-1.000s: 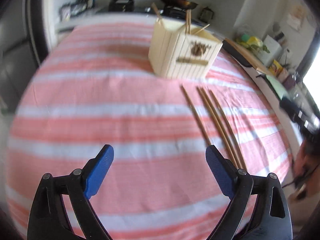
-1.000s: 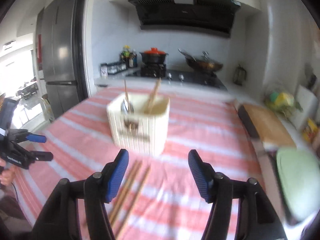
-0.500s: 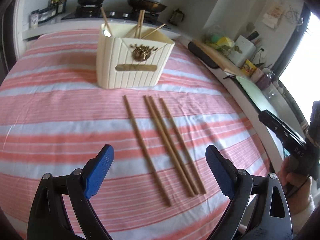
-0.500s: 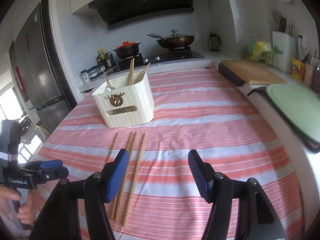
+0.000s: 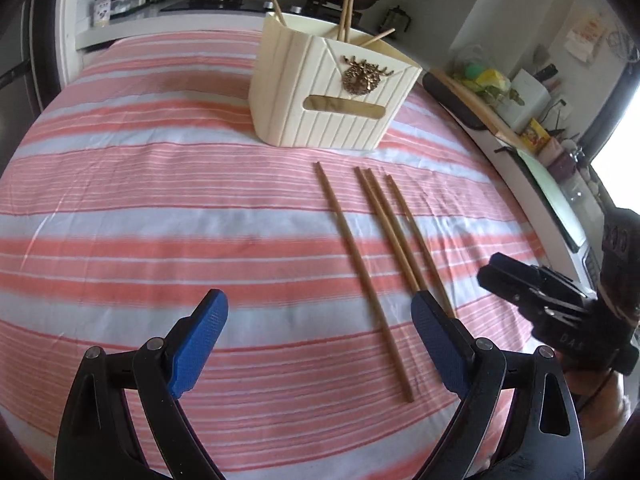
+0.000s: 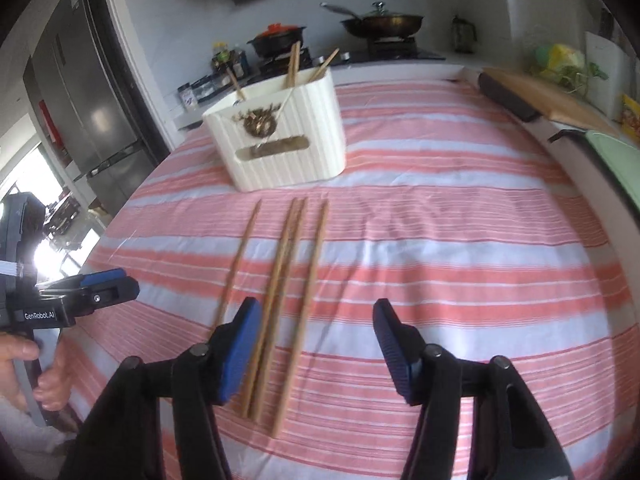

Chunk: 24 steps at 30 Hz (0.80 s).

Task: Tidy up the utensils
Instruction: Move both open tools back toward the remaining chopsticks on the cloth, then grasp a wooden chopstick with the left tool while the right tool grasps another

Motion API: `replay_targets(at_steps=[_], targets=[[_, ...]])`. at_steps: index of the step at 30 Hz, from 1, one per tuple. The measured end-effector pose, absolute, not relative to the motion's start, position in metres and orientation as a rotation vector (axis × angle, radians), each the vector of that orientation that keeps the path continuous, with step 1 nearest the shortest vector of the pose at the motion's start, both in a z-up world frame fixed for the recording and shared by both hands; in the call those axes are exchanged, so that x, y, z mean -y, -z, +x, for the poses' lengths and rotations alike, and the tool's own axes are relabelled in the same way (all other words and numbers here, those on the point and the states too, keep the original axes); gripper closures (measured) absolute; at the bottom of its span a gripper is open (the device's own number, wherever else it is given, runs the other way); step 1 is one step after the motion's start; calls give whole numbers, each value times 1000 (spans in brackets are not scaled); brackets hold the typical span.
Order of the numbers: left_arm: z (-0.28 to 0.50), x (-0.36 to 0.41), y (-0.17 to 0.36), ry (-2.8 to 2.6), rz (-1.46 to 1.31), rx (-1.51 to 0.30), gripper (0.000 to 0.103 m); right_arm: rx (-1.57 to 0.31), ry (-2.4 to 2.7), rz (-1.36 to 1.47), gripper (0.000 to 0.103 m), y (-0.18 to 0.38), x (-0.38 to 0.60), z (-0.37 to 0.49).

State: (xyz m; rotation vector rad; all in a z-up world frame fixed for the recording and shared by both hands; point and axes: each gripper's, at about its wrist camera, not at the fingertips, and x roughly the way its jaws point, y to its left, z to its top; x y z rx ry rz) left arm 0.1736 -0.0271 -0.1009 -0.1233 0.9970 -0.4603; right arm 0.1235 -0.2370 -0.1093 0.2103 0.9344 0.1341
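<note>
Both grippers hang wide open and empty: left gripper [image 5: 320, 340] near the lone chopstick [image 5: 362, 276], right gripper [image 6: 316, 348] over the near ends of the other chopsticks [image 6: 286, 280]; all four lie flat on the striped cloth [image 5: 160, 200], pointing toward the holder [image 5: 332, 92] at 12 o'clock. We judge the pick goes best by dropping the right jaws astride one stick near its end, closing square across it, then tipping it upright into the holder beside those already standing. Readable writing: "GenRobot.AI" on the left gripper body [image 6: 38, 315]; "DAS" on the right one [image 5: 570, 338].
</note>
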Motion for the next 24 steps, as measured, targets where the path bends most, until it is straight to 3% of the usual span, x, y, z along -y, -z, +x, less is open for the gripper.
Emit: replay_targets(at_steps=[3, 7, 10, 12, 14, 17, 24], targets=[[185, 63, 114, 432, -55, -1006, 10, -972, -131, 180, 66, 121, 228, 146], [193, 88, 135, 348, 17, -1014, 16, -1039, -148, 137, 74, 139, 217, 162], [186, 103, 144, 305, 153, -977, 19, -1051, -134, 86, 86, 151, 213, 159], [176, 108, 142, 338, 195, -934, 34, -1053, -120, 46, 91, 151, 210, 155], [170, 107, 140, 340, 214, -917, 60, -1058, -103, 51, 95, 151, 213, 150], [157, 98, 138, 351, 230, -900, 91, -1051, -84, 46, 96, 149, 215, 136], [126, 51, 137, 388, 226, -935, 96, -1072, -52, 60, 96, 145, 233, 97]])
